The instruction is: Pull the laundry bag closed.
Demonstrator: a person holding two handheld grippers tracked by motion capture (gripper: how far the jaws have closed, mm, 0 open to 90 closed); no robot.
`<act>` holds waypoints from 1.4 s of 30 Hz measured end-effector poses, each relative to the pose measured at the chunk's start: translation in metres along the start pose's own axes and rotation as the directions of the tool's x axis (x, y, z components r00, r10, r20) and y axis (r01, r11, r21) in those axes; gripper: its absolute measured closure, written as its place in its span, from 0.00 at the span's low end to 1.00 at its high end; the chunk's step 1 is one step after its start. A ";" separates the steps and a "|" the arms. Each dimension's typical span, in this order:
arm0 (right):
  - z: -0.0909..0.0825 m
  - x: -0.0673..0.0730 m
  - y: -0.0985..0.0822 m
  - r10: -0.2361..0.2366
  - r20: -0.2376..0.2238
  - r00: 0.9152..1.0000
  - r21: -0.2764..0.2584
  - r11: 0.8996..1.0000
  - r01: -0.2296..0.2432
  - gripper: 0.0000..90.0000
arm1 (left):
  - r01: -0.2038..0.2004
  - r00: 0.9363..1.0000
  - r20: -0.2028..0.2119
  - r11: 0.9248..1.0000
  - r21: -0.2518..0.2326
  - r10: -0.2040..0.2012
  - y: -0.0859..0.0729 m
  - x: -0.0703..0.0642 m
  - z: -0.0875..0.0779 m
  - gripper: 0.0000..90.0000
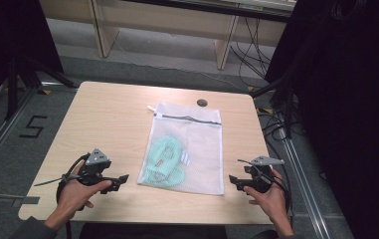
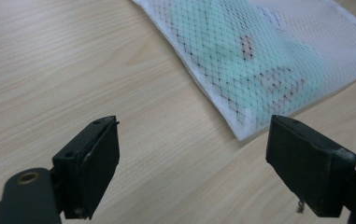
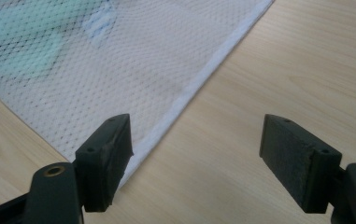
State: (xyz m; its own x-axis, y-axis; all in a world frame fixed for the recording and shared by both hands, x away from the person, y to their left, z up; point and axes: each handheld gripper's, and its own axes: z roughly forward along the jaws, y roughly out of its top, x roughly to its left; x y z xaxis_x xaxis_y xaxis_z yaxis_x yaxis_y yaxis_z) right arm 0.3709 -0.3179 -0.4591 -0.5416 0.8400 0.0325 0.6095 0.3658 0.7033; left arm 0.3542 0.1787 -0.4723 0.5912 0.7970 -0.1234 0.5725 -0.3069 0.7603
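White mesh laundry bag lies flat mid-table, zipper at the far end, a mint-green garment inside toward its near left. Left gripper and right gripper flank its near corners — both with jaws spread wide, nothing between them. Risk: the thin mesh edge (lying flush on the wooden table) may slip a shallow pinch, or one-sided pulling may bunch the bag.

- Light wood table, rounded corners; small dark round disc near its far edge.
- Grey floor — a dark "5" mark at left.
- Pale wooden furniture legs at far side, black cables trailing beside them.
- Black curtains right and left; tripod legs far left.
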 end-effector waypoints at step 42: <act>0.010 0.009 0.010 -0.096 -0.056 0.994 0.063 0.993 0.100 0.52 | -0.143 0.986 0.085 0.990 0.010 0.142 0.006 -0.031 0.016 0.32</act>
State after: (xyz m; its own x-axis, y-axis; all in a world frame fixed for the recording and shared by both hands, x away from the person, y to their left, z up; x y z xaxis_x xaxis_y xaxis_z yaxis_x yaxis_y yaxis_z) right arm 0.3780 -0.3022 -0.4585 -0.6291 0.7773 0.0044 0.5878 0.4720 0.6570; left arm 0.3482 0.1435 -0.4744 0.7126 0.6982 -0.0685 0.4876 -0.4227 0.7639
